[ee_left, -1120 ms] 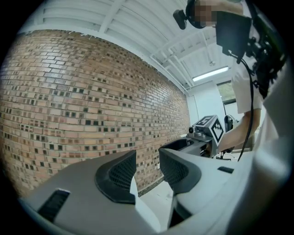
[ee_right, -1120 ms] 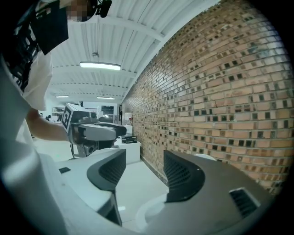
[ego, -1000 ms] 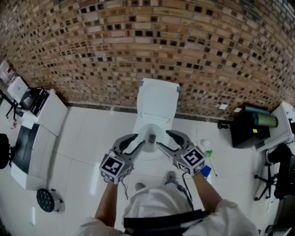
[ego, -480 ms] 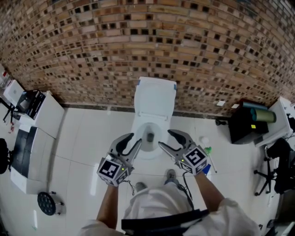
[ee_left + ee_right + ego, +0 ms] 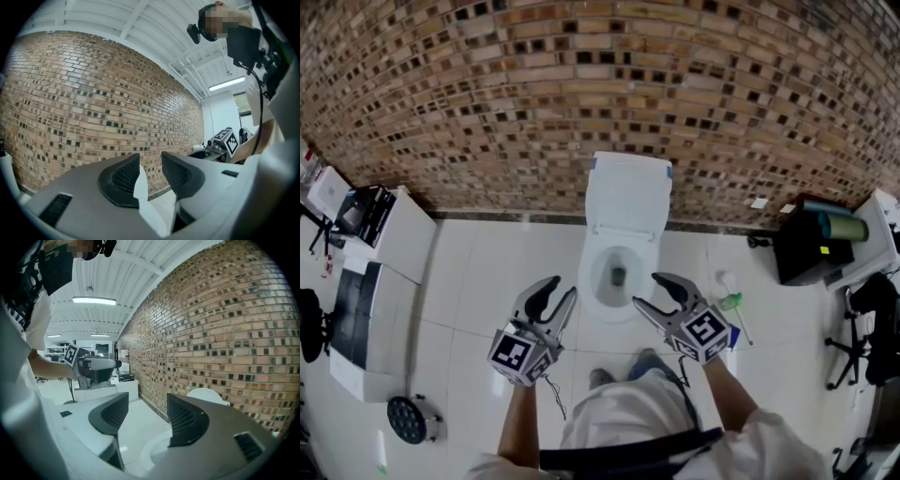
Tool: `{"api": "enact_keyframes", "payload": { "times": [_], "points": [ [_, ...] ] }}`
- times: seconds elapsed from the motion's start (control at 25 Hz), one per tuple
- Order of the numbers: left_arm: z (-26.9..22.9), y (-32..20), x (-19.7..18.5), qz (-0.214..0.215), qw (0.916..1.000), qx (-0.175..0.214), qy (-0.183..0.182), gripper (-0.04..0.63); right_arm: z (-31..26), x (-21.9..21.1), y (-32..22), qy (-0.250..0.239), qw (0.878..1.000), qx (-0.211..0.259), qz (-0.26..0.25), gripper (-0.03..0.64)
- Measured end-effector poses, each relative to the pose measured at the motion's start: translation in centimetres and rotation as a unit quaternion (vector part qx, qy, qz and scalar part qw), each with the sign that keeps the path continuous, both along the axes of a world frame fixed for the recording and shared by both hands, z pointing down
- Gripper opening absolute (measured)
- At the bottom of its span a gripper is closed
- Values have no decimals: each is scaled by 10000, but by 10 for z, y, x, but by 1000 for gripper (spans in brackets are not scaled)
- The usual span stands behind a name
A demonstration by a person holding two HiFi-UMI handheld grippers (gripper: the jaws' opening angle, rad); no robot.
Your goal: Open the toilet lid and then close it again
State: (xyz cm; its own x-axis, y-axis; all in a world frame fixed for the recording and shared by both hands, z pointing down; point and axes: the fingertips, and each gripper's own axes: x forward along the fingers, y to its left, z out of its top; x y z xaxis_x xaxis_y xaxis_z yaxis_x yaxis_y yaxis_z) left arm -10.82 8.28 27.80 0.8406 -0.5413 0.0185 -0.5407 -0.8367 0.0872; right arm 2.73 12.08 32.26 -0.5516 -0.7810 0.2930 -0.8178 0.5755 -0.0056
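The white toilet (image 5: 619, 277) stands against the brick wall, its lid (image 5: 628, 197) raised upright and the bowl uncovered. My left gripper (image 5: 561, 289) hovers left of the bowl's front, open, nothing between its jaws. My right gripper (image 5: 649, 292) hovers at the bowl's front right, also open and empty. In the left gripper view the left gripper (image 5: 150, 161) faces the brick wall, with the right gripper (image 5: 225, 140) off to the side. In the right gripper view the right gripper (image 5: 147, 404) frames the bowl rim (image 5: 154, 451); the upright lid (image 5: 208, 394) shows past its right jaw.
White cabinets with office equipment (image 5: 384, 253) line the left side, and a round black device (image 5: 408, 419) sits on the floor. A black bin with a green roll (image 5: 811, 248) and a chair (image 5: 872, 328) stand at right. A green bottle (image 5: 729, 302) lies right of the toilet.
Both grippers have drawn back from over the bowl; the left one has shifted left, off the rim. The lid stays raised throughout.
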Motion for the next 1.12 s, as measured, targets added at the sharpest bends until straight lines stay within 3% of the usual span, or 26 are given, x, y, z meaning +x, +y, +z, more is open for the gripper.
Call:
{"api": "enact_keyframes", "payload": {
  "times": [0.52,0.68,0.84,1.12],
  "points": [
    [1,-61,41,180,9989,-413,-109,142,-7,66,-50,-132,9992,254,293,265],
    [9,-90,50,587,9974,-297,-298,143,-6,72,-68,41,9980,296,561,265],
    [24,-126,41,1107,9925,-338,-404,143,-5,51,-93,204,9954,258,899,265],
    [62,-218,-16,2258,9711,-183,-746,143,26,-22,-177,977,9860,-121,1348,265]
  ]
}}
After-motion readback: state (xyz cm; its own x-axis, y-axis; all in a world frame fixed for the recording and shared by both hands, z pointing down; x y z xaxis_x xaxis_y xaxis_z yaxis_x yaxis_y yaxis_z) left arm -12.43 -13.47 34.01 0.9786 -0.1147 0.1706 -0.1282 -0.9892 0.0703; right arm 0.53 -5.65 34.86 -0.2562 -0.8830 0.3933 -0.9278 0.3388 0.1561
